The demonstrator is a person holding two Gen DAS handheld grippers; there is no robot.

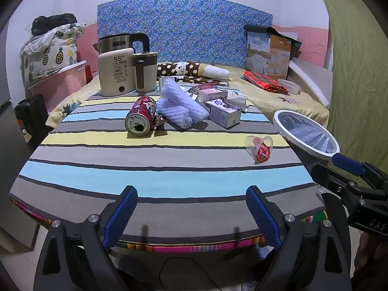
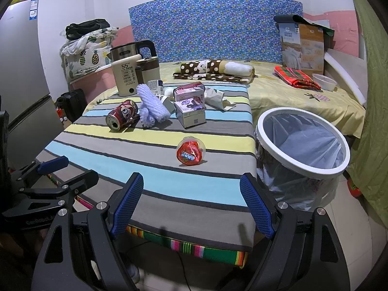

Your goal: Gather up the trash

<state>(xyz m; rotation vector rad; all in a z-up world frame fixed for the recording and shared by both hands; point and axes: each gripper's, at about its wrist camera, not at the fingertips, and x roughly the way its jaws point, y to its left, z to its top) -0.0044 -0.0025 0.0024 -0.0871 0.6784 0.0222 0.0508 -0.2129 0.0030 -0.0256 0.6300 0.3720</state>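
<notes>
I hold my left gripper [image 1: 191, 214] and my right gripper [image 2: 191, 202] level at the table's [image 2: 155, 208] near edge, both spread wide and empty. The kettle base [image 1: 117, 72] at the far left corner reads "55". A clear cup [image 2: 190, 152] with a red wrapper lies near the right edge, beside the lined bin [image 2: 303, 143]; a red can [image 1: 141, 116] lies toppled mid-table.

**Trash spread on striped table, lined bin beside it**

The right hand-held gripper [image 2: 191, 203] hangs open over the table [image 2: 155, 184] edge. Ahead lie a clear cup with red wrapper [image 2: 190, 152], a red can [image 2: 121, 117] on its side, white foam netting [image 2: 151, 109] and small cartons [image 2: 190, 114]. A white-rimmed bin [image 2: 303, 167] stands just right.
</notes>
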